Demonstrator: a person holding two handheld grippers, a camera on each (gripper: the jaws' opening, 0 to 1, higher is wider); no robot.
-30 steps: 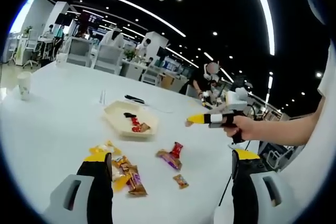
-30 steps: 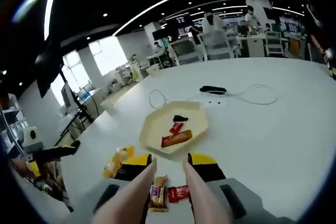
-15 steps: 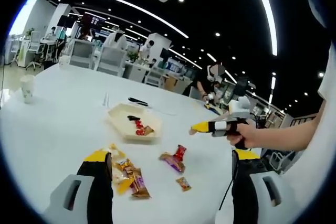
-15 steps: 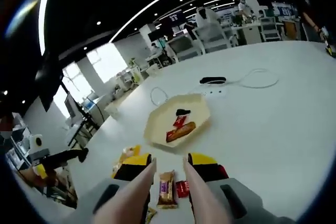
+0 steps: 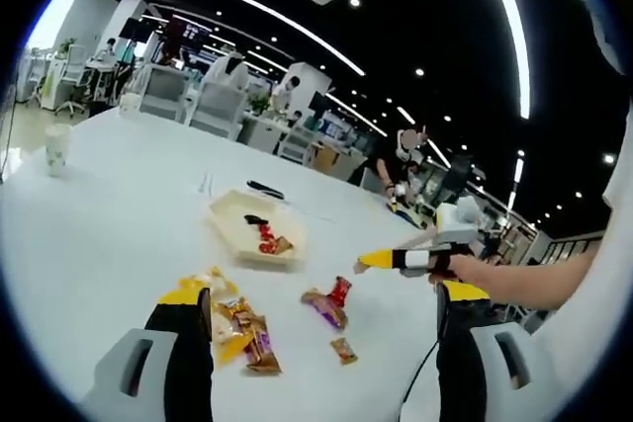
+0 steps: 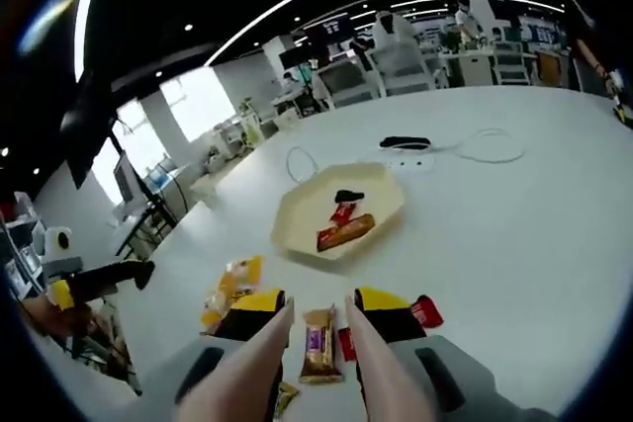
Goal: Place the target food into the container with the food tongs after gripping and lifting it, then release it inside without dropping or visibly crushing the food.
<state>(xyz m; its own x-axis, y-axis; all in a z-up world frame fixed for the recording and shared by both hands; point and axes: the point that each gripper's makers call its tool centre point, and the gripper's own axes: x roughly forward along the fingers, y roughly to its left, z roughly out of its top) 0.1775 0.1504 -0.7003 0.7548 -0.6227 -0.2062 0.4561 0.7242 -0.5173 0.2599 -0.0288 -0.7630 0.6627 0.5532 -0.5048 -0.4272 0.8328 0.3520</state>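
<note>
Purple-wrapped snack bar (image 6: 318, 344) lay between parted tongs (image 6: 315, 343) — squeeze gently; left gripper (image 5: 321, 318) wide apart — tray (image 6: 297, 214) far.

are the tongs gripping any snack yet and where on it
Nothing is held. The right gripper clamps the beige food tongs, whose open tips straddle the purple-and-gold wrapped snack bar on the white table. The left gripper is open.

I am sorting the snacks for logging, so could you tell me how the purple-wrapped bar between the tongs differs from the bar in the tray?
The purple-wrapped bar lies on the table, lengthwise between the tongs; the orange-brown bar lies slantwise inside the cream tray, beside red and black pieces. Both are elongated wrapped snacks.
</note>
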